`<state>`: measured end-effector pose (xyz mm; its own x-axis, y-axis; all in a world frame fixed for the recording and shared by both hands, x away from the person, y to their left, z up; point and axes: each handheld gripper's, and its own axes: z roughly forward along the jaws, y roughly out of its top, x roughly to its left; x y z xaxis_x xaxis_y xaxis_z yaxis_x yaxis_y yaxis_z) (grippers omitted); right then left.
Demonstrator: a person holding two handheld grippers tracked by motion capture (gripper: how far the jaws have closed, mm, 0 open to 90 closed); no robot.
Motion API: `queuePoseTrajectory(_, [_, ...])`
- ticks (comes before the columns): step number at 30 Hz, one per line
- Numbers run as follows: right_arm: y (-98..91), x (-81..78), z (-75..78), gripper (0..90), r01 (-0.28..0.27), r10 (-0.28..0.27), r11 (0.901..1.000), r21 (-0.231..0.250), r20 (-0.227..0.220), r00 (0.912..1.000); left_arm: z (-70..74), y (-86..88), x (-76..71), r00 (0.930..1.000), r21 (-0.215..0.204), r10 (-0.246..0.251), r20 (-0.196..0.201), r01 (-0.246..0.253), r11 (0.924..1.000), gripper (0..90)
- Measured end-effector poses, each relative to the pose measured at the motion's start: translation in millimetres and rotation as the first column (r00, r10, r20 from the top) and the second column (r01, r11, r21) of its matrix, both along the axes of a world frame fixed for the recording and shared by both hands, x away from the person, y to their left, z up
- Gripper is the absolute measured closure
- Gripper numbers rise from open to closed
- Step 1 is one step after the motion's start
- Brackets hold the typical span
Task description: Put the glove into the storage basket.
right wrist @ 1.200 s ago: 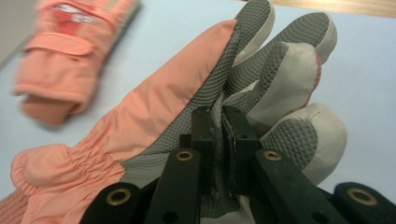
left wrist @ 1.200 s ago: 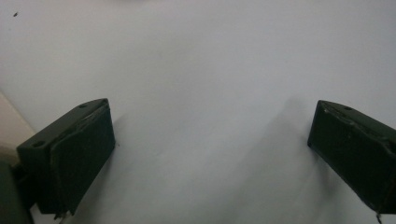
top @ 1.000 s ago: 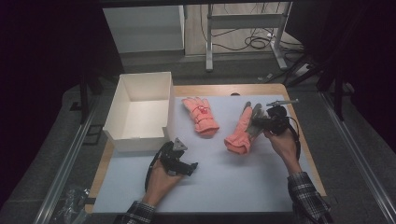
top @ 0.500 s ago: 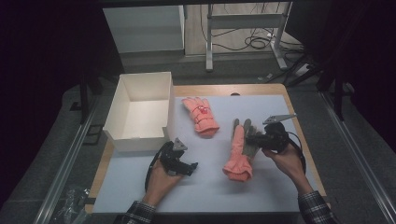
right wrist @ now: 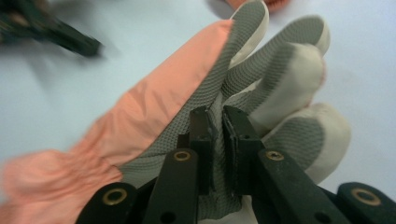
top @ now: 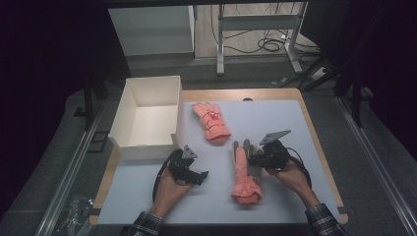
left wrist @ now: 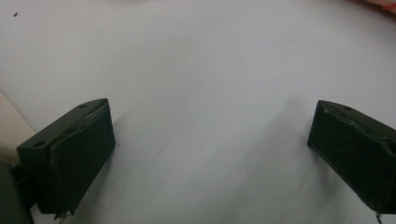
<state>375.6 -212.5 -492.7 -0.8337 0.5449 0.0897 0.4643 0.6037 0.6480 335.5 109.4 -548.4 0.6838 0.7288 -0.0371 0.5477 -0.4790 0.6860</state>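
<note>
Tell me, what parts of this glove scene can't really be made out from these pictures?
- Held glove, right gripper view: cuff blurred; the right gripper, shut on the grey palm, covers some of it.
- White box, high view: the near wall hides part of its floor.
- Other glove, high view: red mark too small to read.
- Left gripper, left gripper view: jaws cut off by the bottom edge.

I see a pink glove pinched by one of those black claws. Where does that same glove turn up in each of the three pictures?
High view: the held glove lies lower centre, its grey palm side pinched by the right gripper.
Left gripper view: I cannot find it; a pink sliver at the top right corner is too small to identify.
Right gripper view: it spans the centre, jaws closed on the grey mesh.
Shared landmark: the pale table sheet.
</note>
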Motion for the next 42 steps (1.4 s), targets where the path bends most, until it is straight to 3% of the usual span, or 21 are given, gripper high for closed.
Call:
queuePoseTrajectory(2, [-0.7,3.0,-5.5,76.0,0.001,-0.001,1.0,0.005,0.005,1.0,0.0,0.0,0.0,1.0,0.0,0.0,0.0,0.0,1.0,0.8])
queuePoseTrajectory(6, [-2.2,2.3,3.5,71.1,0.008,-0.008,1.0,-0.006,0.048,0.9988,0.1,0.2,0.3,1.0,0.003,-0.003,0.003,0.003,1.0,0.8])
queuePoseTrajectory(11, [-3.4,10.7,23.9,64.2,0.061,-0.064,0.9971,0.045,0.08,0.9947,-0.1,-0.1,0.1,1.0,-0.002,0.0,0.003,0.0,1.0,0.8])
queuePoseTrajectory(15, [0.9,19.4,29.3,59.7,0.088,-0.094,0.9935,0.072,0.088,0.9917,-0.1,-0.2,0.0,1.0,-0.002,0.002,0.0,-0.002,1.0,0.8])
queuePoseTrajectory(17, [8.2,31.8,30.4,56.5,0.131,-0.138,0.9885,0.077,0.098,0.9856,0.1,0.2,0.3,1.0,0.003,-0.003,0.001,0.003,1.0,0.8])
queuePoseTrajectory(23, [27.7,57.3,30.2,50.2,0.167,-0.177,0.9824,0.083,0.117,0.9773,0.0,0.0,0.1,1.0,0.0,0.0,0.0,0.0,1.0,0.8])
queuePoseTrajectory(36, [70.9,97.6,28.0,47.2,0.181,-0.189,0.9793,0.091,0.085,0.9784,-0.2,0.1,0.2,1.0,0.0,-0.001,0.001,0.001,1.0,0.8])
queuePoseTrajectory(42, [94.6,114.6,25.5,46.4,0.174,-0.18,0.9823,0.071,0.095,0.9791,-0.1,0.1,0.3,1.0,0.0,-0.001,0.0,0.001,1.0,0.8])
